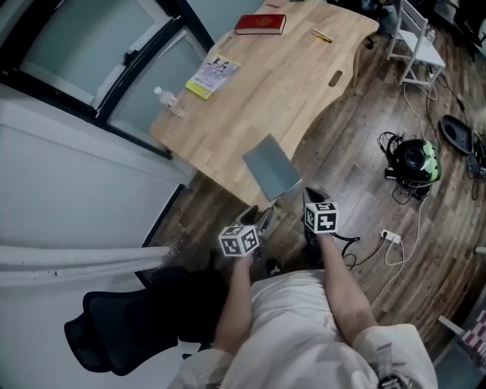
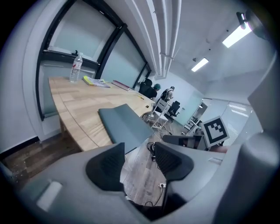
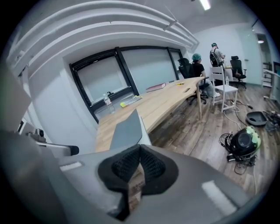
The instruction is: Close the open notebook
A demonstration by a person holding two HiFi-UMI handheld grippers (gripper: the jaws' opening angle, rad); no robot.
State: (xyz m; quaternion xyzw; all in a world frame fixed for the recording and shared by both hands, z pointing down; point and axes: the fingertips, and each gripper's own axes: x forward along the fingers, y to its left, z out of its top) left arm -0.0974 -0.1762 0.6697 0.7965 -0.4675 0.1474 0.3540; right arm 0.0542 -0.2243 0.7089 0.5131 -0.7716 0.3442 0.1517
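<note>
A grey-covered notebook lies at the near edge of the wooden table and overhangs it slightly. My right gripper is at the notebook's near right corner. In the right gripper view the right gripper has its jaws shut on the notebook's edge, and the grey cover slants up ahead with a white page edge beside it. My left gripper hangs just below the table edge, short of the notebook. In the left gripper view the left gripper is open and empty, with the notebook ahead of it.
On the far part of the table are a water bottle, a yellow booklet, a red book and a pencil. A black office chair stands at lower left. Cables and a black-green device lie on the floor at right.
</note>
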